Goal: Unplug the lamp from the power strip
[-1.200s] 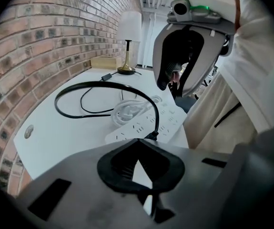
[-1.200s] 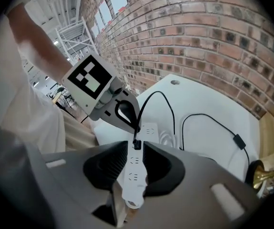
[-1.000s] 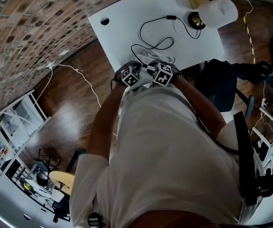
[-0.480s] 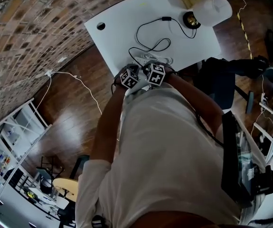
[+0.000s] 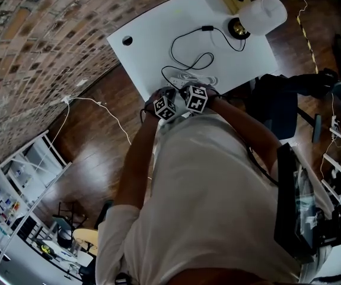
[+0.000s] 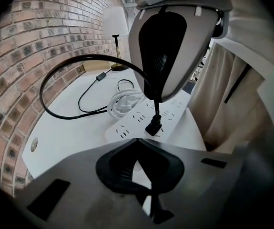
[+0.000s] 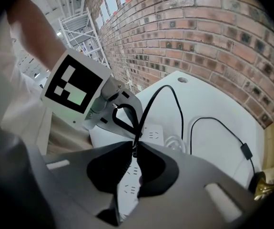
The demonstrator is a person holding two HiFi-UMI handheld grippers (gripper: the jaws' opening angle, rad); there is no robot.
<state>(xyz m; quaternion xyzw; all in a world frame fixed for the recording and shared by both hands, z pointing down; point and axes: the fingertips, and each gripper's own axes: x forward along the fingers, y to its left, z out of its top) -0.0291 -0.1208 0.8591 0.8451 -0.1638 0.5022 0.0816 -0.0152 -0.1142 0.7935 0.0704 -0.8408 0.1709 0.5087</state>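
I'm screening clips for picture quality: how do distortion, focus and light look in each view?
Head view: heavy fisheye bows the brick wall and white table; light even. Left gripper view: black round vignette; power strip sharp, foreground soft. Right gripper view: same vignette; lamp cord crisp, bricks curved.

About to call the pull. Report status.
Right gripper just closed on lamp cord. Left gripper shut, empty. Plug still in power strip. Nothing blocking.

no readable words, numbers or brands, only black-and-white square code patterns on the left cube and right cube, at the near edge of the table
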